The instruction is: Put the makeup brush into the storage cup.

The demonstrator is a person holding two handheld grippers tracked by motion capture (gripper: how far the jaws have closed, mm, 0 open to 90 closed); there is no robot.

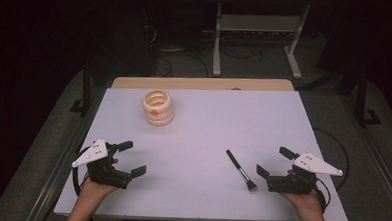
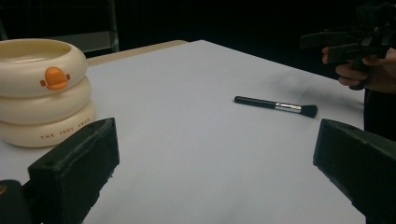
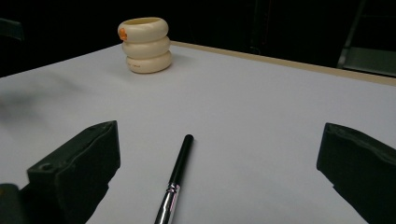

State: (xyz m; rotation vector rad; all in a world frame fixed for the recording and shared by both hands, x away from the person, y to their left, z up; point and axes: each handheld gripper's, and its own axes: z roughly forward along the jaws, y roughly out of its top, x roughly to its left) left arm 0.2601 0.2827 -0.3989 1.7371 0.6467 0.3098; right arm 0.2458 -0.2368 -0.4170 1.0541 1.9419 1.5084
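Observation:
A cream ribbed cup [image 1: 158, 108] with an orange duck-bill mark stands upright at the table's back left; I also see the cup [image 2: 43, 91] and cup [image 3: 145, 45] from the grippers. A black makeup brush [image 1: 241, 170] lies flat at front right, bristles toward the near edge; brush [image 2: 276, 106], brush [image 3: 175, 183]. My left gripper [image 1: 131, 158] hovers open at front left, nothing between its jaws. My right gripper [image 1: 274, 161] is open just right of the brush's bristle end, its jaws apart on either side of the handle line.
The white table top [image 1: 203, 131] has a wooden strip [image 1: 200, 83] along its far edge. Beyond it stands a metal rack [image 1: 257, 28] on a dark floor with cables. Cables trail from both grippers off the near corners.

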